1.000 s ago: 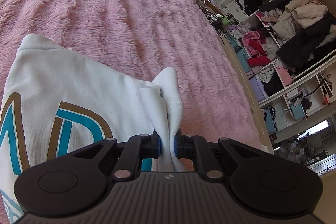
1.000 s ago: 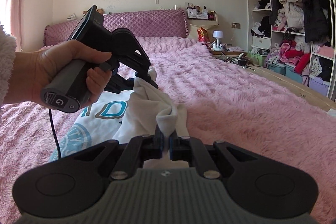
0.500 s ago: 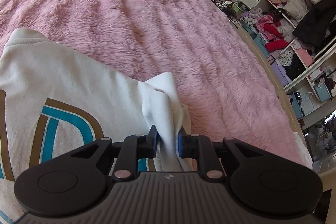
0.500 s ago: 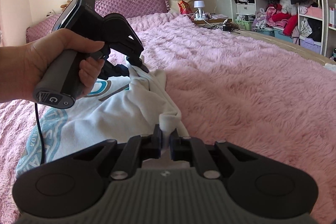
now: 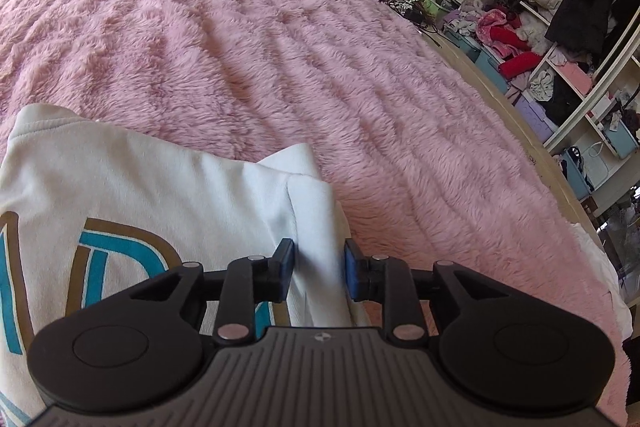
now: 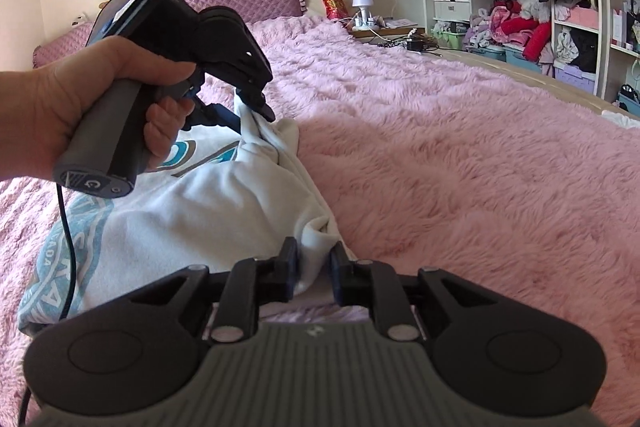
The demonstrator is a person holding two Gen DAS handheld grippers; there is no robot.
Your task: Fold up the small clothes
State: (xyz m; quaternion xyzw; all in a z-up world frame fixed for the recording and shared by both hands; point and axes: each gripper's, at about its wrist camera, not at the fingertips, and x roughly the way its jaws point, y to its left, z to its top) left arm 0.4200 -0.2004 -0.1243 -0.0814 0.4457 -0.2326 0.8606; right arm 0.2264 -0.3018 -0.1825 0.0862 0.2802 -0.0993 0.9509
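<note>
Both grippers, clenched a second ago: left gripper (image 5: 319, 269) and right gripper (image 6: 313, 277) opening, apparently released, white garment (image 5: 160, 195) between fingers.

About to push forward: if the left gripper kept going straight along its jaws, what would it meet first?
The white garment: its bunched edge sits between the opening jaws of the left gripper. Beyond that, probably the pink blanket.

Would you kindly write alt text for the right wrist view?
A white sweatshirt with teal lettering lies on a fluffy pink bedspread, its folded edge between both hand-held grippers' opening jaws: right hand-held gripper in the foreground, left hand-held gripper beyond.
</note>
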